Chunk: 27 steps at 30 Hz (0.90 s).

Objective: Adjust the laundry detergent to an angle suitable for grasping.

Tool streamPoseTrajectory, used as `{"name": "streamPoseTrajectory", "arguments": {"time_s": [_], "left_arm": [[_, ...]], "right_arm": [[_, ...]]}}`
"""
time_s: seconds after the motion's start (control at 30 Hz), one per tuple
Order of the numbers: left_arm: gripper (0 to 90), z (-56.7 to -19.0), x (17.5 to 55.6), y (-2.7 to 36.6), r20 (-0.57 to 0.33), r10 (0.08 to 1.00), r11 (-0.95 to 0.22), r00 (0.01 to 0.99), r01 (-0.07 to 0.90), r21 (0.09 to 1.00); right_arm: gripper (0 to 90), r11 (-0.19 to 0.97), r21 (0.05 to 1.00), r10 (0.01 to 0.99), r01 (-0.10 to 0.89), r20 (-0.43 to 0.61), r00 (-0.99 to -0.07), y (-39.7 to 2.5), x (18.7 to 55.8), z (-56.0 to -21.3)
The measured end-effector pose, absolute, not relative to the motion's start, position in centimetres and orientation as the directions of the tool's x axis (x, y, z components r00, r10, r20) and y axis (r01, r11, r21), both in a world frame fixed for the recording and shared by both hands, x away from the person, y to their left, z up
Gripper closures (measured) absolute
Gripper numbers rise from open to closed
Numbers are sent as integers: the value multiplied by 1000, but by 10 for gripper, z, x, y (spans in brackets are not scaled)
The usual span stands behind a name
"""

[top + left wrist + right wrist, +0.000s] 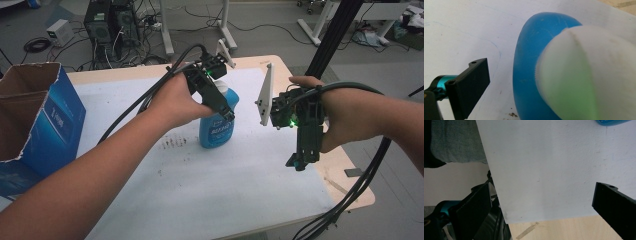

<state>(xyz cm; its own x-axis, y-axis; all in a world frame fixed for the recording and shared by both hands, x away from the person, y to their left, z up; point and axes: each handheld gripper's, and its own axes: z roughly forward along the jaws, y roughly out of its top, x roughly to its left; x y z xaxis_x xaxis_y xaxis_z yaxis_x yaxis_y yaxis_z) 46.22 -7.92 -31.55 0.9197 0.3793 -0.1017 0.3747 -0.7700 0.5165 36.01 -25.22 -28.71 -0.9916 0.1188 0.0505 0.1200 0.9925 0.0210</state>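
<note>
Bottle: a blue bottle (218,119) with a white cap stands upright on the white sheet (200,190) that covers the counter (350,192), near the middle and toward the far side.
Long axis: vertical, cap uppermost; in the left gripper view the cap (589,72) looms close and blurred, with the blue shoulder (529,75) curving below it.
Left tongs: the left tongs (226,106) come down from above, right at the bottle's cap and shoulder. One jaw stands off to the side of the body with a gap between; the other I cannot make out. They look parted and not yet closed on anything.
Right tongs: the right tongs (300,162) hang well apart from the bottle, near the counter's right edge, pointing down at the sheet. Jaws wide, nothing between them.
Nearer hand: the left, by far.
What the move turns on: the bottle sits directly beneath and between the left jaws' line, so closing them should catch the neck, I judge.
</note>
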Motion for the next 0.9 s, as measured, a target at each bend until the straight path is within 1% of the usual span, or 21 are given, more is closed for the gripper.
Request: {"name": "streamPoseTrajectory", "arguments": {"time_s": [0.27, 0.3, 0.33, 0.63, 0.67, 0.9], "left_arm": [[28, -321, 463, -81, -90, 388, -768, 917, 376, 518], [44, -321, 463, -80, -89, 384, -769, 919, 372, 521], [91, -320, 463, -80, -94, 382, -767, 919, 372, 523], [105, -323, 463, -82, -85, 387, -766, 918, 371, 525], [123, -323, 463, -82, -84, 387, -766, 918, 370, 526], [166, -325, 463, -83, -83, 391, -762, 916, 373, 530]], "right_arm": [[15, 992, 20, 123, 124, 51, -991, -252, 361, -288], [14, 992, 19, 122, 123, 51, -991, -252, 361, -288], [14, 992, 18, 120, 121, 51, -991, -252, 361, -288], [15, 992, 20, 125, 126, 55, -991, -253, 361, -289], [15, 992, 21, 126, 127, 52, -991, -254, 361, -289], [14, 992, 19, 126, 127, 54, -991, -254, 362, -289]]}}
